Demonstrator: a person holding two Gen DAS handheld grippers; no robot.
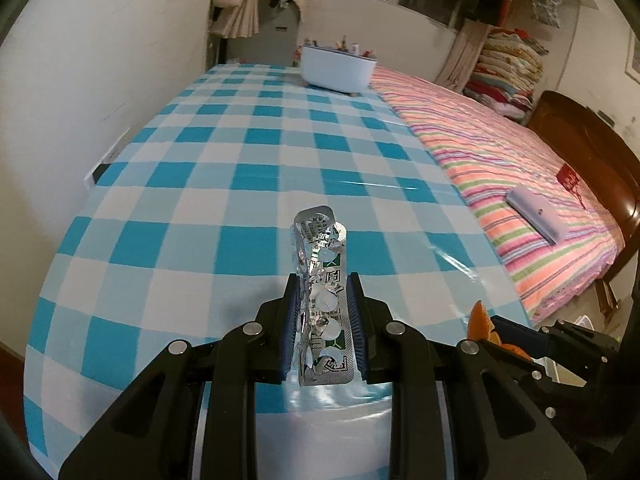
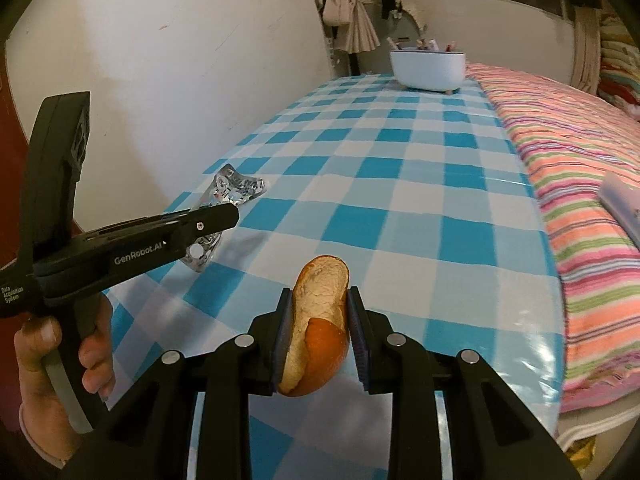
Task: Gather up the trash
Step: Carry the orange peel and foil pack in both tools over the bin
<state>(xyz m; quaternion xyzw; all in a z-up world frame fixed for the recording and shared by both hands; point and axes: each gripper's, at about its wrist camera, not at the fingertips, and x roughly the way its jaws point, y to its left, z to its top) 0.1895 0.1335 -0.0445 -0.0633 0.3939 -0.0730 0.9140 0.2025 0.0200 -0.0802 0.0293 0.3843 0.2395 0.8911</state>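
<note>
My left gripper is shut on an empty silver blister pack, which stands up between the blue pads above the blue-and-white checked table. My right gripper is shut on a piece of orange peel, held above the table's near edge. In the right wrist view the left gripper appears at the left with the blister pack sticking out past its fingers. The peel's tip and the right gripper's body show at the lower right of the left wrist view.
A white tub holding small items stands at the table's far end. A bed with a striped cover runs along the table's right side, with a white box on it. A white wall borders the left.
</note>
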